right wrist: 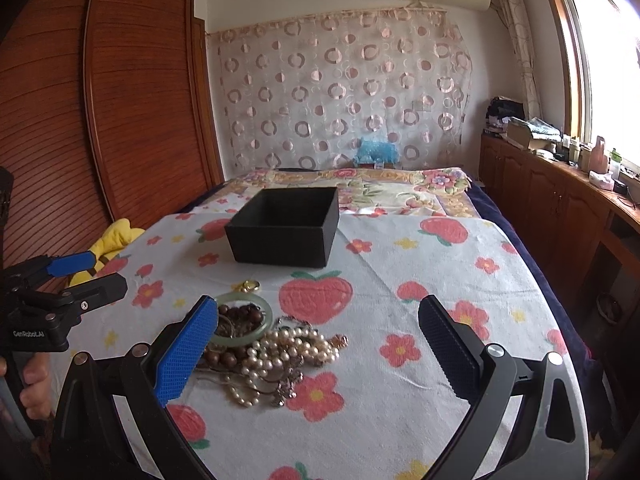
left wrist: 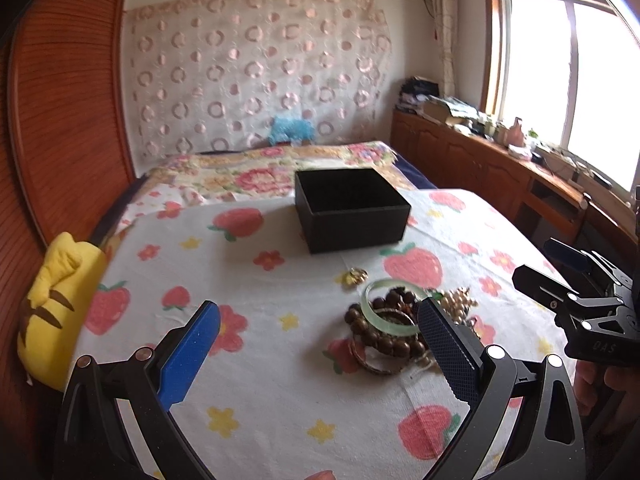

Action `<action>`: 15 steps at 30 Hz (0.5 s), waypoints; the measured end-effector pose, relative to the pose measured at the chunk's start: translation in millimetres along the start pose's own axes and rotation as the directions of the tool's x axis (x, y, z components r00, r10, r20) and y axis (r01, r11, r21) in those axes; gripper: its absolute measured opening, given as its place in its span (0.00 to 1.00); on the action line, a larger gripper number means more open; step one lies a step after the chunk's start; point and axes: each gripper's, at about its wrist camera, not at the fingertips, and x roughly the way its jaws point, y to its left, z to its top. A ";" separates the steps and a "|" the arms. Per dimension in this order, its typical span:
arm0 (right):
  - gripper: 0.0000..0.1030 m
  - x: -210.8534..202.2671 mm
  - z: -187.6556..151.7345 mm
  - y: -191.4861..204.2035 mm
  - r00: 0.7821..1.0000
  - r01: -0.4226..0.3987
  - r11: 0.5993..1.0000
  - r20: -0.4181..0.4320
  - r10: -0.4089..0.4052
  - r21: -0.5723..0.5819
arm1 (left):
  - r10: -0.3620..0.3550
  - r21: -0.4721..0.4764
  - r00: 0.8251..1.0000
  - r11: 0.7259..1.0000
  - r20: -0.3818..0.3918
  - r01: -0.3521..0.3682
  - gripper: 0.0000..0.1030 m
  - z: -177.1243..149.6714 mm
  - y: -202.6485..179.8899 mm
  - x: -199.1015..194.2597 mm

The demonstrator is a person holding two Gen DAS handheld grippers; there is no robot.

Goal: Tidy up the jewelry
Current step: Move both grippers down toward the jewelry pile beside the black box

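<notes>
A heap of jewelry lies on the strawberry-print cloth: a pale green bangle (left wrist: 390, 312) (right wrist: 244, 320), dark wooden beads (left wrist: 380, 338) (right wrist: 236, 314), a pearl necklace (right wrist: 280, 356) (left wrist: 460, 300) and a small gold ring (left wrist: 354, 276) (right wrist: 251, 286). Behind it stands an open black box (left wrist: 348, 208) (right wrist: 286, 226), its inside dark. My left gripper (left wrist: 320, 354) is open, low over the cloth, its right finger beside the heap. My right gripper (right wrist: 318, 350) is open, its left finger at the heap's near-left side. Each gripper also shows in the other view, the right gripper (left wrist: 560, 272) and the left gripper (right wrist: 88, 274).
A yellow plush toy (left wrist: 60, 300) (right wrist: 110, 246) lies at the cloth's left edge by a wooden wardrobe (right wrist: 120, 100). A floral quilt (right wrist: 360, 188) covers the bed behind the box. Wooden cabinets (right wrist: 560, 200) with clutter line the right wall under the window.
</notes>
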 end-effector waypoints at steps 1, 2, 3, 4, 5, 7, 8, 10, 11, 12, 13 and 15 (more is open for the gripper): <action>0.98 0.1 -3.8 -3.6 1.000 -0.003 1.000 -0.004 0.003 -0.001 | -0.007 0.006 1.000 1.000 -0.011 0.007 0.93 -0.3 -1.9 3.3; 0.97 1.2 -6.5 -5.7 1.000 -0.005 1.000 -0.010 0.005 -0.003 | -0.017 0.014 1.000 1.000 -0.023 0.017 0.93 -0.5 -4.0 6.7; 0.97 2.0 -8.5 -6.8 1.000 -0.005 1.000 -0.017 0.005 -0.005 | -0.025 0.018 0.999 0.999 -0.031 0.026 0.93 -0.2 -4.9 9.7; 0.97 2.9 -10.8 -8.9 1.000 -0.003 1.000 -0.022 0.003 -0.005 | -0.036 0.022 0.999 0.999 -0.040 0.037 0.93 -0.4 -6.7 12.2; 0.95 3.4 -13.4 -11.1 1.000 -0.003 1.000 -0.029 0.003 -0.004 | -0.043 0.026 0.998 0.999 -0.047 0.045 0.93 -0.7 -8.2 14.7; 0.93 4.6 -16.3 -14.3 0.999 -0.005 1.000 -0.042 0.005 -0.001 | -0.051 0.039 0.997 0.998 -0.058 0.053 0.93 -1.1 -11.0 20.8; 0.92 5.7 -18.3 -15.9 0.999 -0.008 1.000 -0.050 0.008 0.001 | -0.054 0.046 0.996 0.997 -0.068 0.057 0.93 -1.1 -12.9 24.4; 0.91 6.7 -21.8 -18.5 0.998 -0.012 1.000 -0.058 0.012 0.000 | -0.070 0.057 0.994 0.996 -0.087 0.075 0.93 -2.8 -11.3 33.5; 0.90 7.0 -23.4 -19.5 0.998 -0.013 1.000 -0.062 0.013 -0.001 | -0.079 0.060 0.992 0.995 -0.097 0.085 0.93 -3.1 -12.0 36.0; 0.90 7.2 -24.6 -20.1 0.998 -0.016 1.000 -0.067 0.015 -0.002 | -0.087 0.063 0.991 0.994 -0.103 0.094 0.93 -3.1 -12.7 39.1; 0.89 7.5 -26.0 -20.9 0.997 -0.018 1.000 -0.073 0.018 -0.003 | -0.097 0.065 0.989 0.992 -0.113 0.105 0.93 -2.6 -13.9 43.1; 0.88 8.3 -29.3 -22.1 0.996 -0.021 1.000 -0.083 0.021 -0.004 | -0.113 0.071 0.985 0.990 -0.132 0.123 0.93 0.2 -15.8 50.4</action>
